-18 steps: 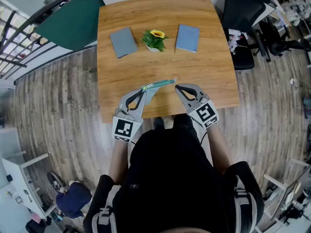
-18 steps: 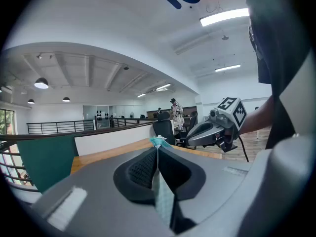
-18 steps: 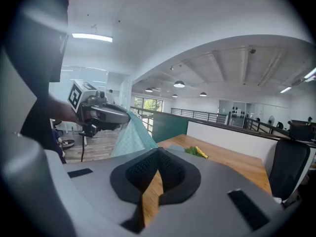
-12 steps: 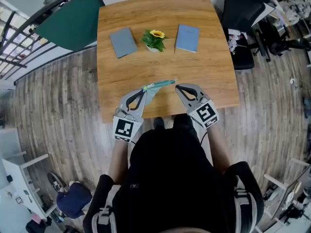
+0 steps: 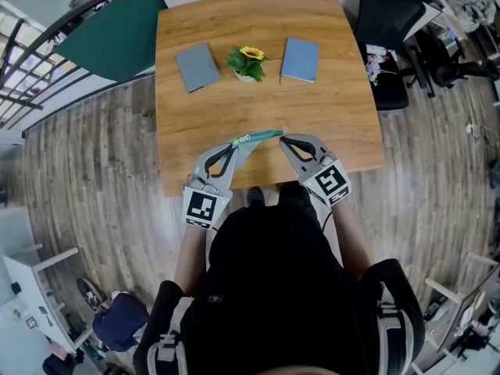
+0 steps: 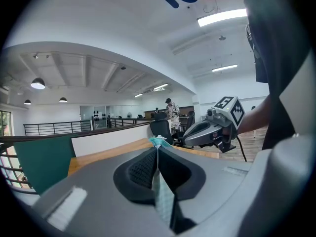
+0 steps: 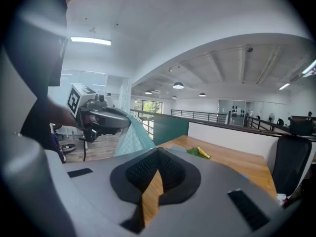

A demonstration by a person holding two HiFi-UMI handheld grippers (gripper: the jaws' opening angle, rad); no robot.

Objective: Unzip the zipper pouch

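A teal zipper pouch (image 5: pixel 254 137) hangs over the table's near edge, stretched between the two grippers. My left gripper (image 5: pixel 233 145) is shut on its left end. In the left gripper view a strip of teal cloth (image 6: pixel 160 196) runs between the closed pads (image 6: pixel 140 169). My right gripper (image 5: pixel 283 139) is shut, its tips against the pouch's right end. In the right gripper view the pouch (image 7: pixel 131 137) hangs from the left gripper (image 7: pixel 101 117) just left of the closed jaw tips. No cloth or zipper pull shows between the right pads (image 7: pixel 170 169).
On the wooden table (image 5: pixel 328 108) lie a grey notebook (image 5: pixel 198 66) and a blue notebook (image 5: pixel 301 59), with a small sunflower plant (image 5: pixel 248 62) between them at the far side. A black office chair (image 5: pixel 391 22) stands to the right of the table.
My right gripper has edged slightly left, up to the pouch's right end. The left gripper and the pouch have barely moved.
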